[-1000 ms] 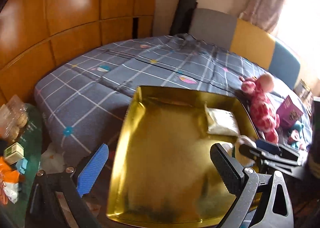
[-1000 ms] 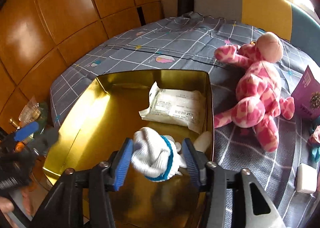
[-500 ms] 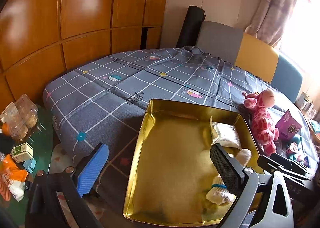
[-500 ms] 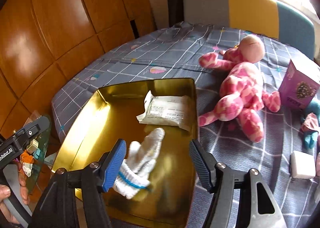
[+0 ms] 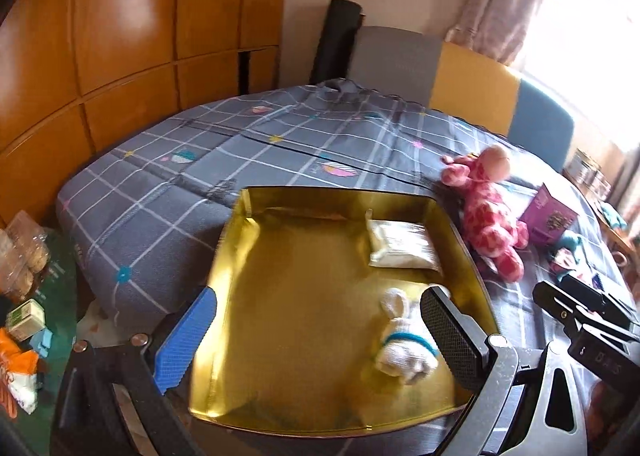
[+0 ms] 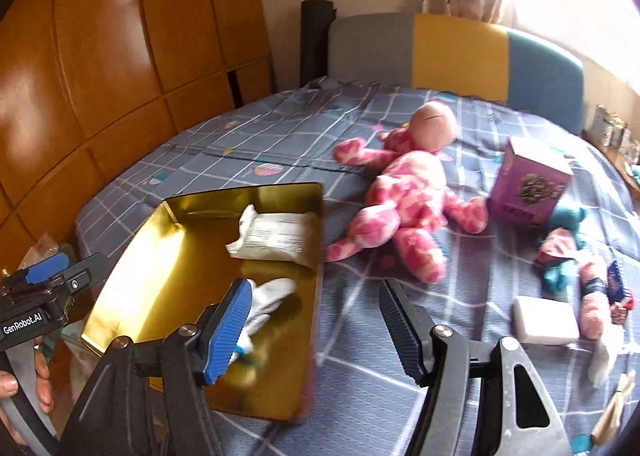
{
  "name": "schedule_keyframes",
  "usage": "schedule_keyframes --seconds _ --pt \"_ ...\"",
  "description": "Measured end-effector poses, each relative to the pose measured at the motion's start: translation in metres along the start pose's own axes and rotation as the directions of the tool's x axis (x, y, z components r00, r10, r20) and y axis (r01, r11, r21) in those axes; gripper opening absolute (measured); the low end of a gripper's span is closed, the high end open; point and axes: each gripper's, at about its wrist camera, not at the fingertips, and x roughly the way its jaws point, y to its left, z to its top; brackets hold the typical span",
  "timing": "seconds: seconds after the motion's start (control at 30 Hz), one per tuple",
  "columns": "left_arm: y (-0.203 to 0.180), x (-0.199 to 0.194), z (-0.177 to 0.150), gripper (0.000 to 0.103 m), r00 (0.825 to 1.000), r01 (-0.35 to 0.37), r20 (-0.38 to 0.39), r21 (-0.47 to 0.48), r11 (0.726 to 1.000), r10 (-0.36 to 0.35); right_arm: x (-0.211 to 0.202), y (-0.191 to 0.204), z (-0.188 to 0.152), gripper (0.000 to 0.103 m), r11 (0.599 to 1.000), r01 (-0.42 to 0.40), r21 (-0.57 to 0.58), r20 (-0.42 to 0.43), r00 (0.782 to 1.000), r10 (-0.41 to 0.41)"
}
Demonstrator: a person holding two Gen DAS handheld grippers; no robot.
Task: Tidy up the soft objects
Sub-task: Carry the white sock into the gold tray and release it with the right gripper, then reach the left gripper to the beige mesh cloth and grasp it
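Observation:
A gold tray [image 5: 224,252] [image 6: 132,252] sits on the grey checked bed. In it lie a white sock with a blue band [image 5: 402,344] [image 6: 268,298] and a white packet [image 5: 400,244] [image 6: 276,236]. My right gripper [image 6: 316,328] is open and empty, above the tray's right edge. My left gripper [image 5: 320,340] is open and empty over the tray's near end. A pink plush toy [image 5: 488,211] [image 6: 408,199] lies on the bed right of the tray.
A purple box [image 6: 528,183] stands right of the plush. A white block [image 6: 546,320], a pink roll [image 6: 596,296] and teal soft things [image 6: 560,244] lie at the right. Wooden panels [image 5: 100,55] line the left wall. Packets lie on the floor [image 5: 24,296] at left.
My right gripper has let go of the white sock into the tray, opened, and moved up and to the right. My left gripper has pulled back from the tray.

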Motion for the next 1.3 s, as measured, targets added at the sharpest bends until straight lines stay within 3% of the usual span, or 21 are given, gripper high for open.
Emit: schedule_keyframes --seconds 0.43,0.77,0.93,1.07,1.17,1.3 --pt "-0.065 0.005 -0.007 0.102 0.995 0.102 -0.034 0.139 0.985 -0.098 -0.037 -0.084 -0.020 0.067 0.979 0.156 0.133 -0.001 0.988 -0.157" --pt "-0.112 0.006 -0.010 0.102 0.983 0.182 -0.059 0.254 0.950 -0.173 -0.073 -0.164 -0.043 0.067 0.918 0.289 0.273 -0.046 0.957 -0.288" --pt "-0.139 0.013 -0.009 0.100 0.964 0.264 -0.114 0.291 0.920 -0.240 -0.107 -0.210 -0.053 0.067 0.852 0.376 0.365 -0.054 0.922 -0.384" --pt "-0.169 0.016 -0.010 0.098 0.946 0.322 -0.148 0.338 0.885 -0.288 -0.137 -0.246 -0.066 0.067 0.767 0.474 0.433 -0.096 0.870 -0.483" --pt "-0.197 0.021 -0.013 0.098 0.930 0.366 -0.184 0.389 0.846 -0.317 -0.160 -0.273 -0.081 0.067 0.687 0.525 0.502 -0.135 0.833 -0.537" --pt "-0.238 0.029 -0.019 0.098 0.888 0.459 -0.259 0.432 0.777 -0.380 -0.182 -0.300 -0.103 0.067 0.604 0.564 0.563 -0.183 0.797 -0.575"
